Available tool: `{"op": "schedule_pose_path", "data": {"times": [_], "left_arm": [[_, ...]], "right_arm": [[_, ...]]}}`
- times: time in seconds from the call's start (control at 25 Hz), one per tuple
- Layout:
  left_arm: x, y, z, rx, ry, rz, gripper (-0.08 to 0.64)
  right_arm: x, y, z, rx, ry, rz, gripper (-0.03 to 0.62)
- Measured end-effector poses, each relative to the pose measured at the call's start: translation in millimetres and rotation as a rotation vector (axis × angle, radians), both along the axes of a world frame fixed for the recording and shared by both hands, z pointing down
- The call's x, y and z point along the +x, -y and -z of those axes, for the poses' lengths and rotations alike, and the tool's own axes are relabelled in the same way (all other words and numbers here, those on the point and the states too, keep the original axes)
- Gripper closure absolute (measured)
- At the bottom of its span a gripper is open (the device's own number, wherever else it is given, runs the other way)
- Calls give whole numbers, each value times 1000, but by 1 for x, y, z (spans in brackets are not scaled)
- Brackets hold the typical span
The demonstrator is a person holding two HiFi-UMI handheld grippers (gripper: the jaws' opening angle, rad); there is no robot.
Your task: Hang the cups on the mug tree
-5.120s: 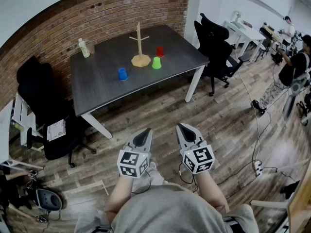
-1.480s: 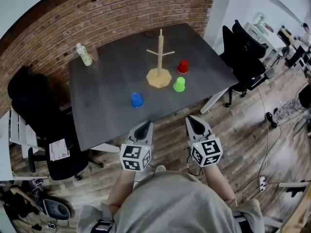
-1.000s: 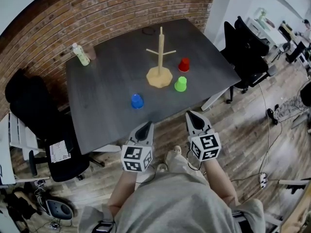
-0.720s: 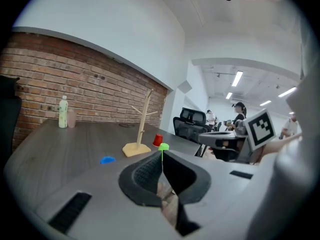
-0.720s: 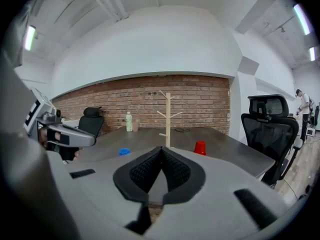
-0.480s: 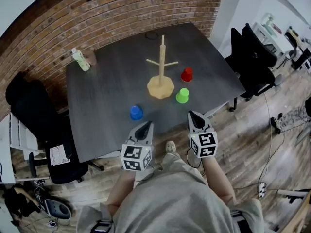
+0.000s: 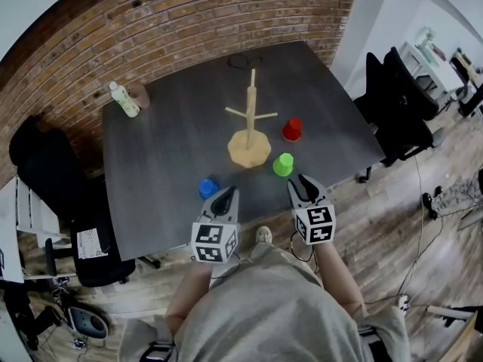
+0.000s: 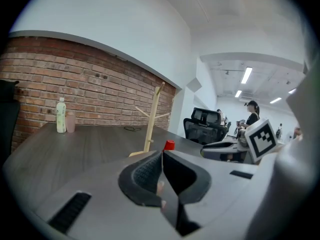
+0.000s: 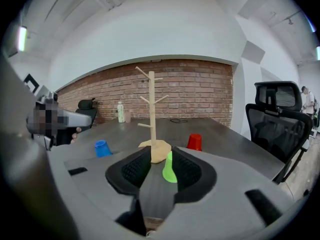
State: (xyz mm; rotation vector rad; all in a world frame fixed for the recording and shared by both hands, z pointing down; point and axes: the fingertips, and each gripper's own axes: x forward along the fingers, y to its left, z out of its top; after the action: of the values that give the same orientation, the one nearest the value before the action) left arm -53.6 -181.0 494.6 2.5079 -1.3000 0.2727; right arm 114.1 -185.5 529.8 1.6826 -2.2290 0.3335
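The wooden mug tree (image 7: 250,124) stands upright on its flat base near the middle of the dark bench (image 7: 166,157), and none of its pegs carries anything. Three cups stand mouth down on the bench around it. The red cup (image 7: 292,130) is just to the right of the base. The green cup (image 7: 283,164) is in front of the base, towards the near edge. The blue cup (image 7: 208,188) is further left, close to the near edge.

The left hand-held gripper (image 7: 224,199) is over the near edge just beside the blue cup, its jaws pressed together with nothing between them. The right hand-held gripper (image 7: 303,185) is near the green cup but apart from it. Its jaws have just been opening and stand partly apart, gripping nothing. In the right gripper view the green cup shows through the gap, beyond the tips and untouched.

A pale bottle (image 7: 123,99) and a small brownish cup (image 7: 139,94) stand side by side at the far left corner by the brick wall (image 7: 189,13). Black office chairs (image 7: 396,89) stand to the right of the bench.
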Motion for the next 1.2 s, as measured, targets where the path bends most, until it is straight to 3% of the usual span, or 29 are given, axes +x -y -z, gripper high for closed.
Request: {"op": "schedule_pose_path", "data": {"times": [0.48,0.92,1.2], "left_arm": [[9,33,-35,-54,19,35,543],[26,52,-59,-94,32,5,435],[35,64,-72,-111,42,-4,359]], "right_arm": [[8,36,-30,-54,-28,61,355],[6,69,-70,-130,-86,148,305],[6,94,-91,-139,-117,185,307]]}}
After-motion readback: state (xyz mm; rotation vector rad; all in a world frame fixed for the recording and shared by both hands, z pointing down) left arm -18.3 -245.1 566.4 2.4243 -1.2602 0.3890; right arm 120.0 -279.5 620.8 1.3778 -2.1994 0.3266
